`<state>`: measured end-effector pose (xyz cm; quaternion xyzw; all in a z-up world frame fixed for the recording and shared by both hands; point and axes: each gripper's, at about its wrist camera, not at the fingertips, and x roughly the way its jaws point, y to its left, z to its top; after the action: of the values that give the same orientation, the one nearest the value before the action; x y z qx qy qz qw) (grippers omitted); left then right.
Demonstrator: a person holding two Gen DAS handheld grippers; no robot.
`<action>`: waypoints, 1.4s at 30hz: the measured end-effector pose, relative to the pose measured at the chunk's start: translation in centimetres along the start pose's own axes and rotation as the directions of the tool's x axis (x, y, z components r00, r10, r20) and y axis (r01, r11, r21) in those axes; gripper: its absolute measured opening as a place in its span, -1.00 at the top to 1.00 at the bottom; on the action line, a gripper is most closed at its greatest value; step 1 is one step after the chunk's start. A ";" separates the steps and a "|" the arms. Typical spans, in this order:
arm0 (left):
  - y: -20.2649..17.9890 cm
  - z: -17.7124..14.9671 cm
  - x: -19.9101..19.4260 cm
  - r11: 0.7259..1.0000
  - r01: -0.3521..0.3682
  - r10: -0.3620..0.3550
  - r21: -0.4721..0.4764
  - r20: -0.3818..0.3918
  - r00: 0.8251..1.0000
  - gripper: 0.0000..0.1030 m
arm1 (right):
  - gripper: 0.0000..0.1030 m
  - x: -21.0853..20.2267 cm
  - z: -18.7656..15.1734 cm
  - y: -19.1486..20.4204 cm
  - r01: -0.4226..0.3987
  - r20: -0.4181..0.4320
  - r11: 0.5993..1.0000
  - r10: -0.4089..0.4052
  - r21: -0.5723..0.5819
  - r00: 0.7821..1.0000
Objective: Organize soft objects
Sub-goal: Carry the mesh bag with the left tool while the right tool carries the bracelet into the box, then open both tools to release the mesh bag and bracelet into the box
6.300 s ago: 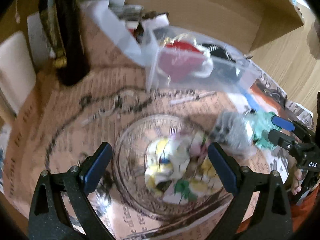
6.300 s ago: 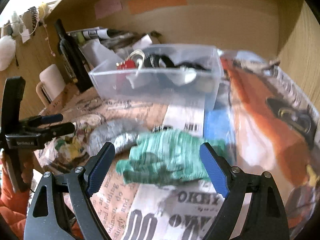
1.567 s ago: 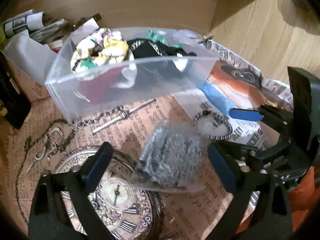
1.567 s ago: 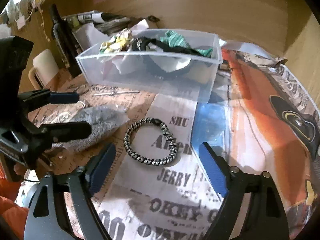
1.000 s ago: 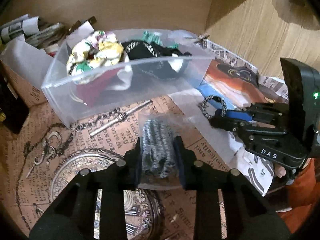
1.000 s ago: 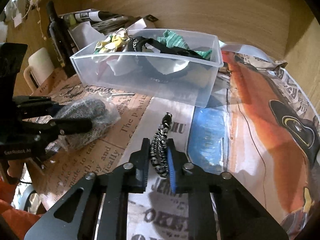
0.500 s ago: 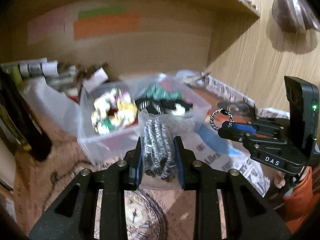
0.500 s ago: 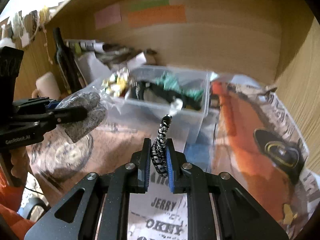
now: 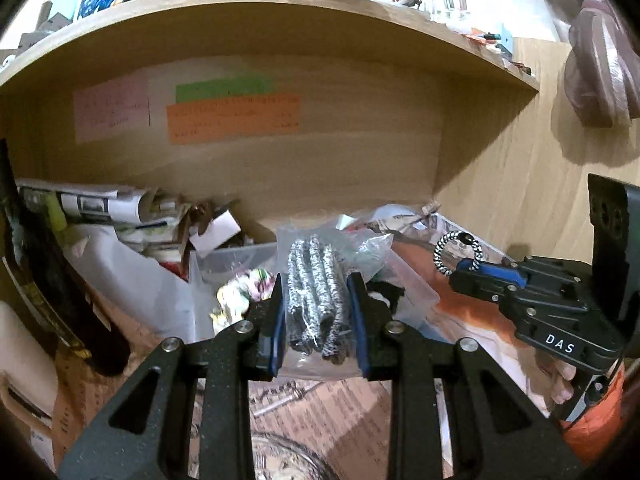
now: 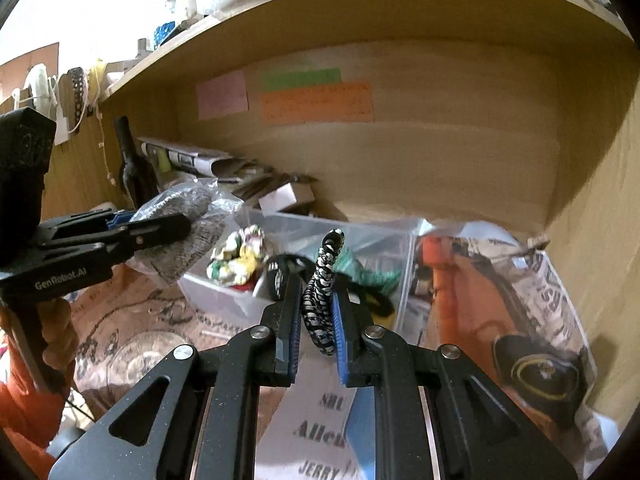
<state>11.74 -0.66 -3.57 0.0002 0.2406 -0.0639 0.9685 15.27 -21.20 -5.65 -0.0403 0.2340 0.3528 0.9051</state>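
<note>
My left gripper (image 9: 318, 316) is shut on a clear bag of grey knit fabric (image 9: 314, 296) and holds it up in the air in front of the clear plastic bin (image 9: 236, 258). The bag also shows in the right wrist view (image 10: 182, 232). My right gripper (image 10: 316, 320) is shut on a black-and-white braided hair tie (image 10: 322, 288), held above the near side of the bin (image 10: 224, 300). The hair tie also shows in the left wrist view (image 9: 460, 252). The bin holds a floral scrunchie (image 10: 238, 258), a green cloth (image 10: 368, 276) and black items.
A dark bottle (image 10: 132, 168) stands at the left. Rolled papers and boxes (image 10: 208, 164) lie behind the bin against the wooden back wall. Printed newspaper (image 10: 520, 312) covers the table. A wooden shelf (image 9: 280, 8) hangs overhead.
Both grippers have risen higher with their loads and tilted up, so the shelf and back wall fill more of each view. The bin now sits lower in the frames.
</note>
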 end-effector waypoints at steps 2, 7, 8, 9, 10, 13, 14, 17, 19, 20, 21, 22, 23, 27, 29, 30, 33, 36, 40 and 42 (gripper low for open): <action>0.0 0.2 0.7 1.000 -0.015 0.015 0.002 0.001 1.000 0.46 | 0.75 0.5 0.5 -0.1 -0.012 0.007 1.000 0.012 0.007 1.000; 0.3 0.5 3.1 0.999 -0.030 0.029 -0.011 -0.035 0.999 0.46 | 0.75 2.4 1.6 0.0 -0.025 0.010 1.000 0.025 0.007 1.000; 0.4 0.5 3.7 0.999 -0.033 0.032 -0.016 -0.045 0.998 0.45 | 0.75 3.1 1.7 0.0 -0.026 0.000 1.000 0.026 0.005 1.000; 0.5 0.5 4.2 0.999 -0.036 0.035 -0.018 -0.051 0.998 0.45 | 0.75 3.6 1.8 0.0 -0.029 -0.008 1.000 0.029 0.007 1.000; 0.6 0.4 4.7 0.999 -0.042 0.041 -0.019 -0.056 0.998 0.45 | 0.75 4.1 1.8 -0.1 -0.032 -0.018 0.999 0.032 0.010 0.999; 1.0 0.3 6.0 0.998 -0.061 0.058 -0.025 -0.075 0.995 0.46 | 0.75 5.7 1.6 -0.4 -0.029 -0.049 0.999 0.030 0.019 0.998; 1.2 0.2 6.4 0.998 -0.062 0.059 -0.027 -0.083 0.995 0.46 | 0.75 6.1 1.5 -0.5 -0.029 -0.060 0.999 0.030 0.023 0.998; 1.6 0.1 7.7 0.997 -0.073 0.069 -0.031 -0.111 0.991 0.46 | 0.75 7.6 1.2 -1.0 -0.024 -0.096 0.999 0.028 0.039 0.995; 2.0 -0.1 8.5 0.997 -0.070 0.063 -0.042 -0.136 0.989 0.46 | 0.74 8.5 0.8 -1.4 -0.023 -0.123 0.999 0.029 0.048 0.992; 2.2 -0.3 8.8 0.997 -0.061 0.053 -0.051 -0.151 0.987 0.46 | 0.74 9.0 0.6 -1.6 -0.022 -0.138 0.998 0.029 0.051 0.990; 2.4 -0.4 9.0 0.997 -0.056 0.046 -0.059 -0.161 0.986 0.46 | 0.74 9.4 0.3 -1.7 -0.014 -0.152 0.999 0.021 0.053 0.988; 2.5 -0.5 9.1 0.997 -0.055 0.044 -0.063 -0.164 0.986 0.46 | 0.74 9.7 0.2 -1.8 -0.006 -0.163 0.999 0.015 0.052 0.986; 2.5 -0.6 9.1 0.997 -0.055 0.044 -0.061 -0.166 0.985 0.45 | 0.66 10.1 0.0 -1.9 -0.003 -0.187 0.999 0.012 0.051 0.982; 2.4 -0.8 8.8 0.997 -0.048 0.038 -0.058 -0.167 0.985 0.17 | 0.01 10.4 -0.2 -2.3 0.012 -0.201 0.998 0.001 0.064 0.980; 2.4 -0.8 8.3 0.997 -0.045 0.036 -0.063 -0.151 0.988 -0.02 | -0.04 9.9 -0.1 -2.2 0.029 -0.183 0.998 -0.020 0.050 0.983; 2.4 -0.7 8.1 0.997 -0.047 0.037 -0.062 -0.142 0.989 -0.07 | -0.07 9.5 0.1 -2.1 0.032 -0.172 0.999 -0.024 0.044 0.985; 2.2 -0.3 6.9 0.997 -0.047 0.041 -0.059 -0.112 0.993 -0.09 | -0.27 8.6 0.5 -2.1 0.040 -0.137 0.998 -0.033 0.046 0.990; 2.1 0.1 5.3 0.997 -0.051 0.047 -0.056 -0.069 0.997 -0.17 | -0.28 7.0 1.1 -1.8 0.050 -0.090 0.998 -0.046 0.039 0.995; 1.8 0.8 2.5 0.997 -0.052 0.053 -0.061 0.009 0.999 -0.18 | -0.28 4.0 2.1 -1.2 0.051 -0.010 0.998 -0.051 0.026 0.999; 1.6 1.1 0.8 0.996 -0.056 0.059 -0.064 0.051 0.997 -0.18 | -0.28 2.2 2.6 -0.7 0.050 0.040 0.999 -0.051 0.015 0.998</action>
<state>13.16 0.75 -2.98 -0.0247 0.2167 -0.0284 0.9755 18.19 -19.73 -4.38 -0.0326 0.2171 0.3289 0.9185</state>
